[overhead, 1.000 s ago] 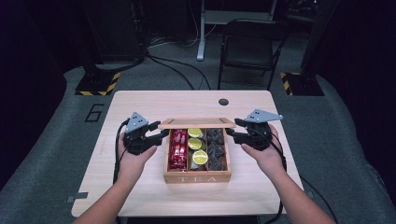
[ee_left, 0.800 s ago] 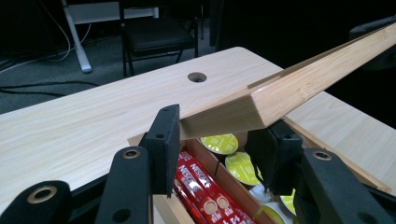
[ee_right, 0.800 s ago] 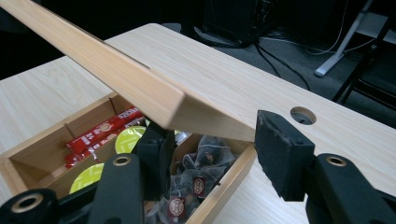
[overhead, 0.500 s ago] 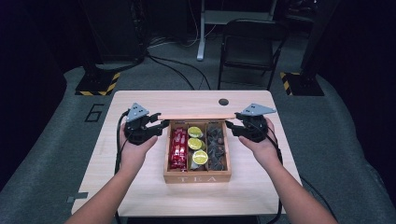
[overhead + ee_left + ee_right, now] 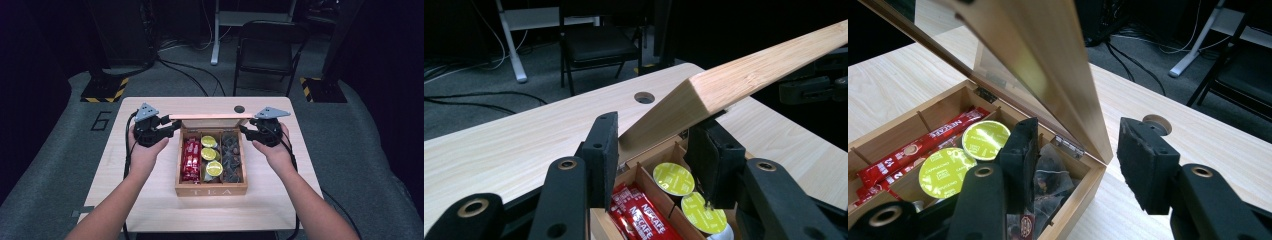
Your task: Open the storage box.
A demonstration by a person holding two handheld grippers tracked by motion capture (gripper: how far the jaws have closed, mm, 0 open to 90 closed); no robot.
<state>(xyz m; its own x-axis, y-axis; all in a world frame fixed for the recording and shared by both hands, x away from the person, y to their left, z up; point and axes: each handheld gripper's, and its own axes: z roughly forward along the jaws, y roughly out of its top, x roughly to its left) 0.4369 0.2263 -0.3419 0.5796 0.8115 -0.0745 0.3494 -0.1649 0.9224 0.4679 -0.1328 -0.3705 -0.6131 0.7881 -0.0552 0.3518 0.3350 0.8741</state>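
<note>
1. Bamboo-toned wooden tea box [image 5: 212, 189] with three compartments sits at table centre; its hinged glass-paned lid [image 5: 210, 116] stands raised at the box's 12 o'clock edge.
2. Left gripper [image 5: 172, 126], at the box's 10 o'clock: jaws spread, straddling the lid's corner [image 5: 704, 92] without a visible pinch.
3. Right gripper [image 5: 246, 131], at 2 o'clock: jaws spread astride the opposite lid edge [image 5: 1068, 75].
4. Contents: red stick sachets [image 5: 191, 159], lime-topped capsules [image 5: 211, 155], dark tea pouches [image 5: 231, 155].
5. Step in hand, by judgement: positioning the lid. The next move calls for both grippers to guide it evenly about its hinges.
</note>
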